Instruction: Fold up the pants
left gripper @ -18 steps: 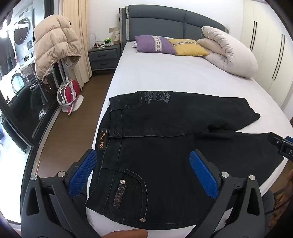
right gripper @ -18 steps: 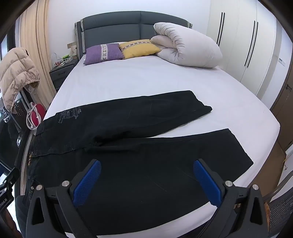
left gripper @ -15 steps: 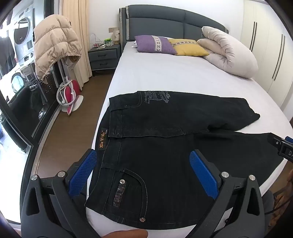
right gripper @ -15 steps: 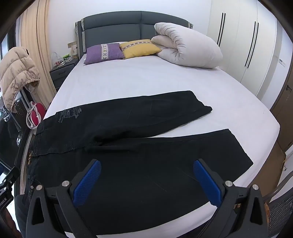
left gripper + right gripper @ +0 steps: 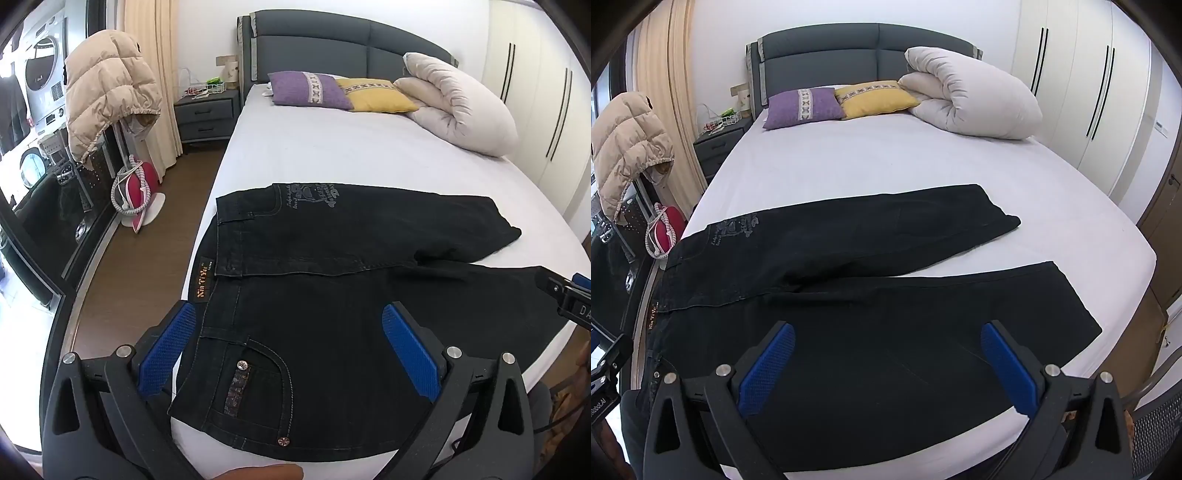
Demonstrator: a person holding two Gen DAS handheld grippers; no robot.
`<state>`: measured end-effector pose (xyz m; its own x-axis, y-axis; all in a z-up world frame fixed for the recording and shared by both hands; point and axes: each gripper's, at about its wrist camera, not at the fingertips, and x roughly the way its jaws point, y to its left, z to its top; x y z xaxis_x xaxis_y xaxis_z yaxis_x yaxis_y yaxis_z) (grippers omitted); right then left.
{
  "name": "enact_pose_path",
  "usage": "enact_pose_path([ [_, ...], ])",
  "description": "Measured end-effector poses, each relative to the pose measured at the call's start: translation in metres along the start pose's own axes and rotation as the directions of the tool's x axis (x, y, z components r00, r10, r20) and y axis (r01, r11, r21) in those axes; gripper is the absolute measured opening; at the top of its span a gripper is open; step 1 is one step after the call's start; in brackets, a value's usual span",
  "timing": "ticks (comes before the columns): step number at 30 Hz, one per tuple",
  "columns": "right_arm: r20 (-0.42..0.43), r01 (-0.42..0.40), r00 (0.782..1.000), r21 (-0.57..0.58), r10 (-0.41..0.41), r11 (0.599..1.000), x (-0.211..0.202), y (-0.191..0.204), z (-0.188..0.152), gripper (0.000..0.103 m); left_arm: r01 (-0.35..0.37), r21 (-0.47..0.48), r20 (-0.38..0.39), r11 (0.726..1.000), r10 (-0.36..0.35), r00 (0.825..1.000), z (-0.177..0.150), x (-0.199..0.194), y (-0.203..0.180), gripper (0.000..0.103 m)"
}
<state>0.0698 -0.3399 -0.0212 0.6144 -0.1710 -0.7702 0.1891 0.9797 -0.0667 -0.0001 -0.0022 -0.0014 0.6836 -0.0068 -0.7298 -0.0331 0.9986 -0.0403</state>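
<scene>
Black jeans [image 5: 332, 266] lie flat across the near end of a white bed [image 5: 332, 147], waist at the left edge, both legs running right. The far leg [image 5: 886, 229] angles away from the near leg [image 5: 923, 321]. My left gripper [image 5: 291, 343] hovers open above the waist and back pocket, its blue pads wide apart with nothing between them. My right gripper [image 5: 886, 363] hovers open over the near leg, also holding nothing. Part of the right gripper shows at the right edge of the left wrist view.
A purple pillow [image 5: 310, 90], a yellow pillow [image 5: 376, 96] and a rolled duvet [image 5: 458, 103] lie at the headboard. A nightstand [image 5: 207, 118], a beige jacket on a stand [image 5: 107, 85] and a red iron [image 5: 138, 192] are left of the bed. Wardrobes [image 5: 1089, 92] line the right wall.
</scene>
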Motion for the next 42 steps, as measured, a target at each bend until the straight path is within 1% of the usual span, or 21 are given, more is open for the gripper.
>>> enact_pose_path([
  [42,-0.004,-0.004,1.000,-0.006,0.004,1.000,-0.0016,0.0077,-0.0017,0.103,0.003,-0.001,-0.005,1.000,-0.003,1.000,0.0003,-0.0004,-0.0009,0.103],
])
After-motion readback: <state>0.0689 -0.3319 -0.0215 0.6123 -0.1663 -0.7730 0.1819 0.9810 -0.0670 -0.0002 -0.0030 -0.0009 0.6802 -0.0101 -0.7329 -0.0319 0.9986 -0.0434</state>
